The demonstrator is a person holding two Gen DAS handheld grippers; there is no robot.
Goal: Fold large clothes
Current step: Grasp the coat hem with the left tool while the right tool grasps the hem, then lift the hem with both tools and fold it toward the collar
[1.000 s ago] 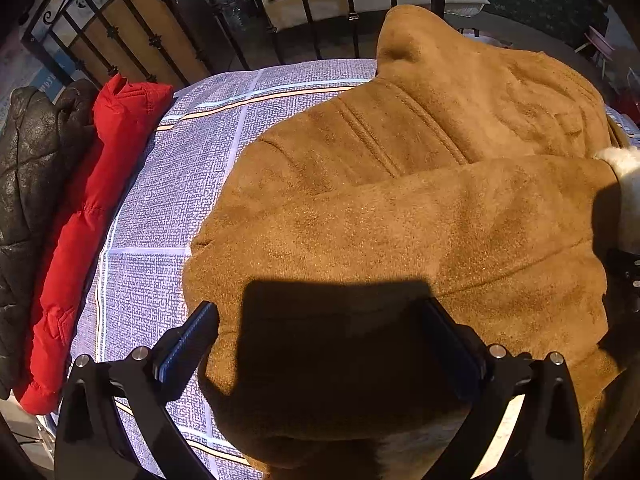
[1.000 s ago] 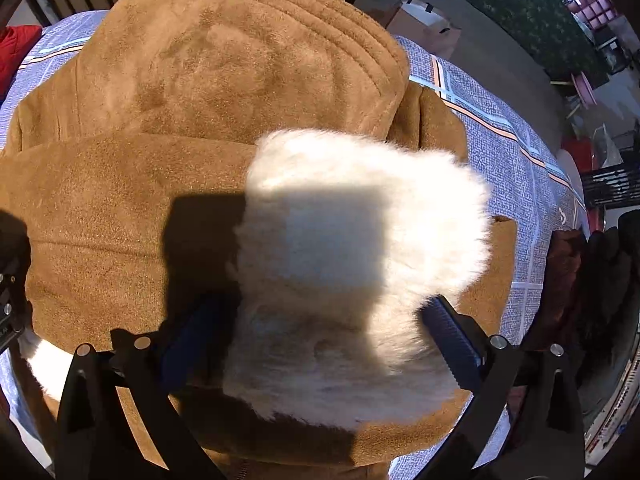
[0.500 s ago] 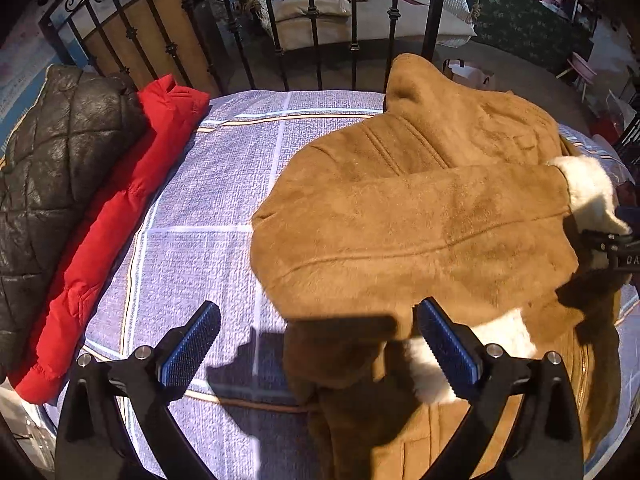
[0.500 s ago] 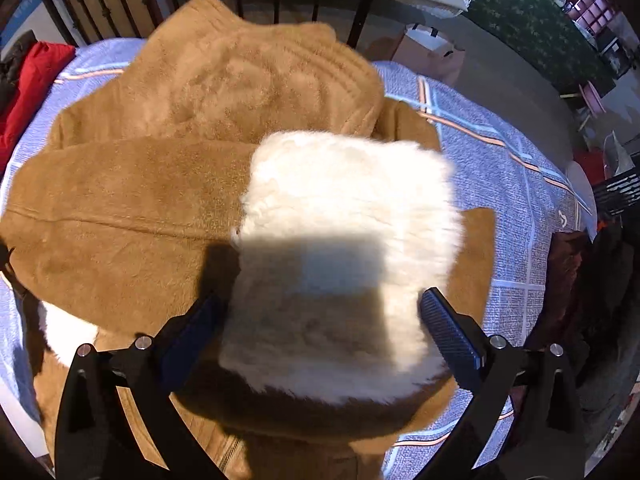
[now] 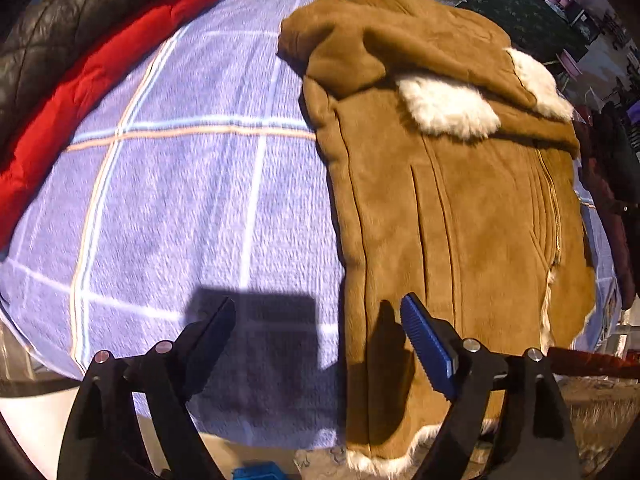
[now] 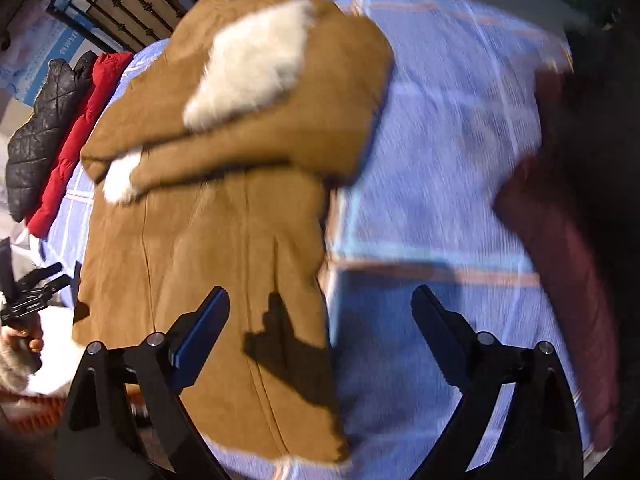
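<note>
A brown suede coat [image 5: 460, 220] lies front up on a blue checked bedspread [image 5: 180, 200]. Both sleeves are folded across its chest, and their white fur cuffs [image 5: 444, 108] show. My left gripper [image 5: 320, 320] hovers over the coat's lower left edge. Its jaws are closing, and only that edge lies below them, untouched. In the right wrist view the coat [image 6: 220, 220] fills the left half. My right gripper [image 6: 322, 304] hangs over the coat's lower right edge, jaws closing, gripping nothing.
A red jacket [image 5: 100, 80] and a black quilted jacket [image 5: 80, 12] lie along the bed's left side. A dark red garment [image 6: 560, 240] lies along the right side. An iron railing [image 6: 132, 12] stands behind the bed. A hand [image 6: 20, 338] shows at the right wrist view's left edge.
Both grippers pulled back from the folded sleeves toward the coat's hem, leaving the sleeves and cuffs lying across the chest. Both pairs of jaws have narrowed a little.
</note>
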